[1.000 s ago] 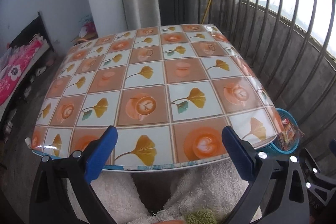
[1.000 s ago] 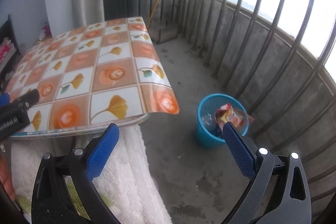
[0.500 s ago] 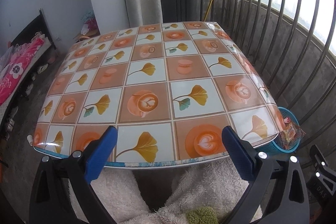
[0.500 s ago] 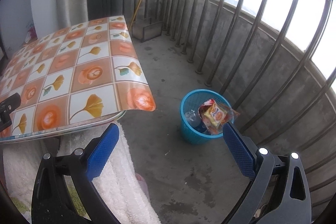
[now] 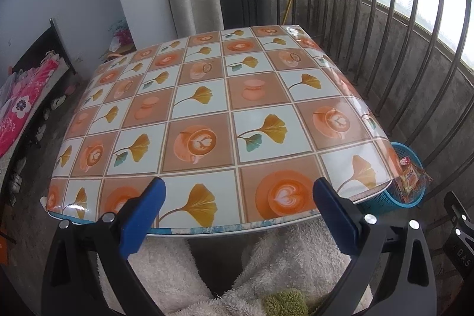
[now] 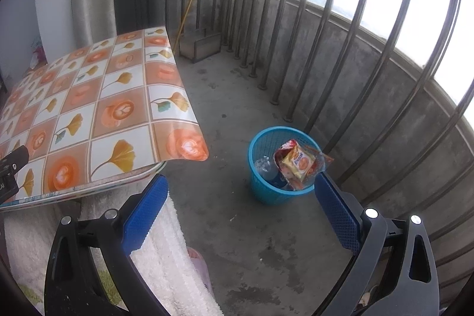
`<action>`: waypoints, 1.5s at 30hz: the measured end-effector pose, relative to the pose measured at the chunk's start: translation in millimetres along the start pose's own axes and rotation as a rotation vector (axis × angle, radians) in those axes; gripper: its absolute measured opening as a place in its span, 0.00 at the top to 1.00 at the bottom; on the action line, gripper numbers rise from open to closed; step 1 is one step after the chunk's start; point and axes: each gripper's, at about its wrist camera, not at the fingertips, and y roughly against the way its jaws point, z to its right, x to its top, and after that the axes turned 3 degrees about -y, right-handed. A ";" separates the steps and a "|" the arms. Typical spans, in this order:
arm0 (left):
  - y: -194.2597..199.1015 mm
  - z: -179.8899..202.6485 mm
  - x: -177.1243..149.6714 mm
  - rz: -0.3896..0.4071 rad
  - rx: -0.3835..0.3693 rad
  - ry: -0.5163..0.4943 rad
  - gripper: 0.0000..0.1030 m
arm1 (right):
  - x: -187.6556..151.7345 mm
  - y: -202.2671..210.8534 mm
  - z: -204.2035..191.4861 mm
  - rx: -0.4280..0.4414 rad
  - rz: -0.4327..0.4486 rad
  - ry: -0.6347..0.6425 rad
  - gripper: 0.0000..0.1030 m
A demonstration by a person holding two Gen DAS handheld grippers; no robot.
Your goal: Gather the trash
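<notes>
Both the left gripper [image 5: 238, 203] and right gripper [image 6: 241, 203] are held apart and empty. A wrapper [image 6: 297, 165] and bottle [image 6: 266, 168] are seen in the bin [image 6: 266, 194], and no trash is seen on the table [image 5: 207, 120]. Collection is judged finished, so nothing more seems called for.

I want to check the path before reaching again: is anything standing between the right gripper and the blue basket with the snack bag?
Nothing visible stands in the way. The right gripper, jaws open and empty, looks over bare concrete floor to the blue basket. The snack bag sits in the basket, and the table stays to the left.
</notes>
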 end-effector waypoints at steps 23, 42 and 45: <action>-0.5 4.1 0.1 -0.004 0.001 -0.011 0.05 | 0.5 0.5 -5.8 0.009 0.008 0.012 0.08; -1.0 2.0 -1.4 -0.003 0.004 -0.004 0.05 | 2.1 2.6 -5.6 0.016 0.012 0.015 0.08; -1.4 1.9 -1.1 -0.003 0.004 -0.005 0.05 | 2.1 2.7 -5.6 0.015 0.013 0.016 0.08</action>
